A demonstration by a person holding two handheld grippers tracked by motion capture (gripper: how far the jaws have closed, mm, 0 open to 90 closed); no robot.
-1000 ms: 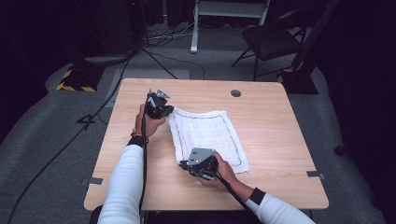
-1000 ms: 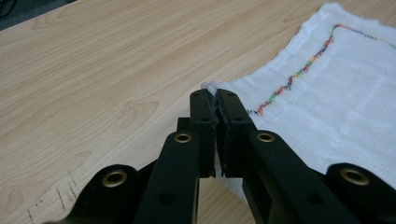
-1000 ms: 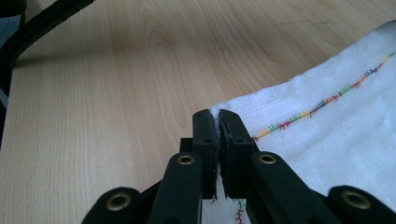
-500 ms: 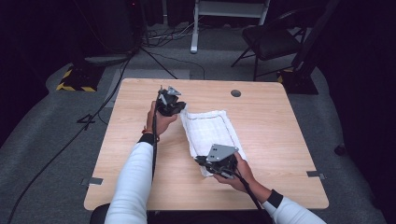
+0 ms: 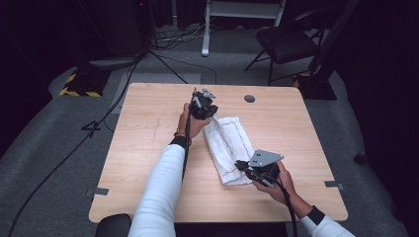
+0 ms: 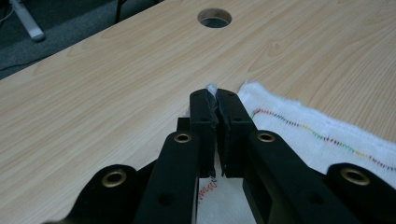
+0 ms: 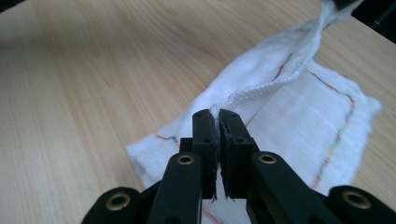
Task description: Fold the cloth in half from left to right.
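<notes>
From where I stand, the wooden table [image 5: 148,148] lies bare on its whole left half and along the far edge, so a hand could sweep there freely, minding only the round hole [image 5: 249,98] near the far edge. The middle is taken up by the white cloth [image 5: 227,148], with the left gripper [image 5: 203,111] at its far end and the right gripper [image 5: 243,167] at its near end. Right of the cloth the tabletop is open again.

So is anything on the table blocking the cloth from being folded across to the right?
Nothing visible does. Both the left gripper and the right gripper are shut on the cloth, and the table to its right is bare wood.
</notes>
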